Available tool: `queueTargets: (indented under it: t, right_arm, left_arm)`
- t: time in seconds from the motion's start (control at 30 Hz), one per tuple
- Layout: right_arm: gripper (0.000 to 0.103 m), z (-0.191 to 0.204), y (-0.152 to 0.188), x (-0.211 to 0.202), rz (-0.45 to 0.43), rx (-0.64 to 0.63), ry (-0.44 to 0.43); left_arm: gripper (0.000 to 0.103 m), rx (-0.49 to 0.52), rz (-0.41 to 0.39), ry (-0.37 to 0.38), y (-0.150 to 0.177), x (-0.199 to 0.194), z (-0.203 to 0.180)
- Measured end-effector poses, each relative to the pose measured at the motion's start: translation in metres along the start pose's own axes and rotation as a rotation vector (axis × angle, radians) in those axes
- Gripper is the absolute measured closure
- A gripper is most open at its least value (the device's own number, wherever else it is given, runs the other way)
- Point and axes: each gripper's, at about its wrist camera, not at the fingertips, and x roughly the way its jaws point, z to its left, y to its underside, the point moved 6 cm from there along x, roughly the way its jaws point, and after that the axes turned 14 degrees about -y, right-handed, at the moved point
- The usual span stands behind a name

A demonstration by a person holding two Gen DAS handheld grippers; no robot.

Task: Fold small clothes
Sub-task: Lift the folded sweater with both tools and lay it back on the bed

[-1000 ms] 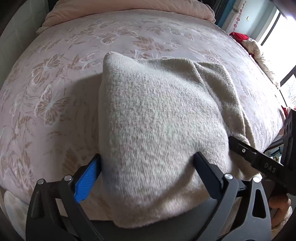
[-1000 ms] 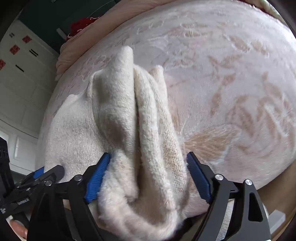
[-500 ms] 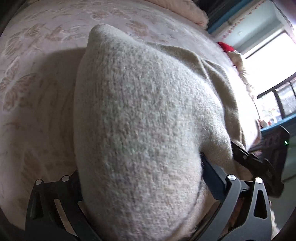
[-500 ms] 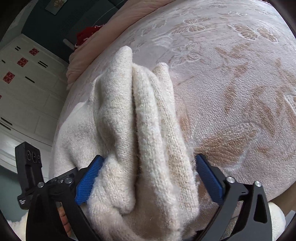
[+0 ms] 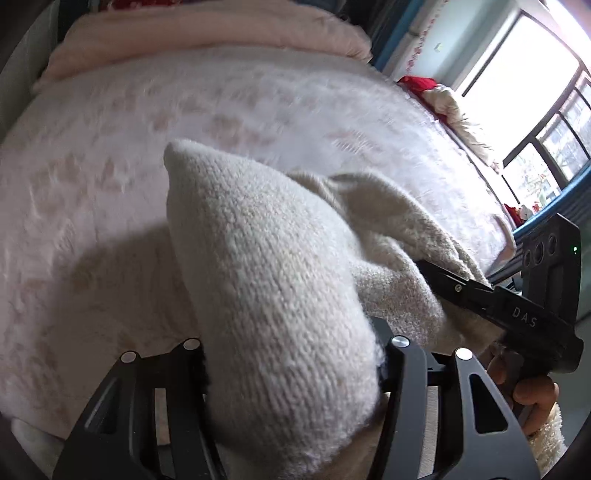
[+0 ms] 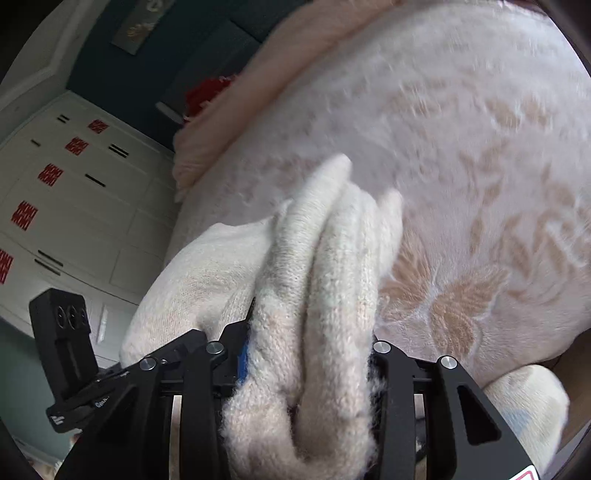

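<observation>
1. The cream knitted sweater (image 5: 280, 280) hangs bunched over the pink bedspread with a tan butterfly pattern (image 5: 110, 155), gripped at two places.
2. The left gripper (image 5: 291, 350) has just been closing; its black fingers now pinch a thick fold of the knit.
3. The right gripper (image 6: 306, 354) has just been closing too, clamped on several gathered ridges of the sweater (image 6: 332, 277).
4. A pink pillow (image 5: 207, 33) lies at the far end of the bed.
</observation>
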Motion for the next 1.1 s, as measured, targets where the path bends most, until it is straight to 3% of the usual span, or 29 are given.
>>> queueTargets:
  t: [0.33,0.53,0.87,1.1]
  right_arm:
    - [0.065,0.106,-0.011,-0.077,-0.177,-0.202,-0.043]
    - [0.065,0.173,-0.015,-0.109,-0.267,-0.337,-0.079]
    - [0.065,0.274,-0.015,-0.130,-0.382,-0.541,-0.140]
    - [0.065,0.328,-0.013,-0.125,-0.412,-0.629,-0.179]
  left_arm:
    - [0.047,0.101,-0.220,-0.044,-0.021,-0.122,-0.021]
    - [0.047,0.119,-0.361,-0.059,-0.034,-0.191,-0.012]
    - [0.044,0.136,-0.569,-0.117,-0.051,-0.280,0.013]
    - [0.044,0.140,-0.675,-0.164,-0.060,-0.323,0.043]
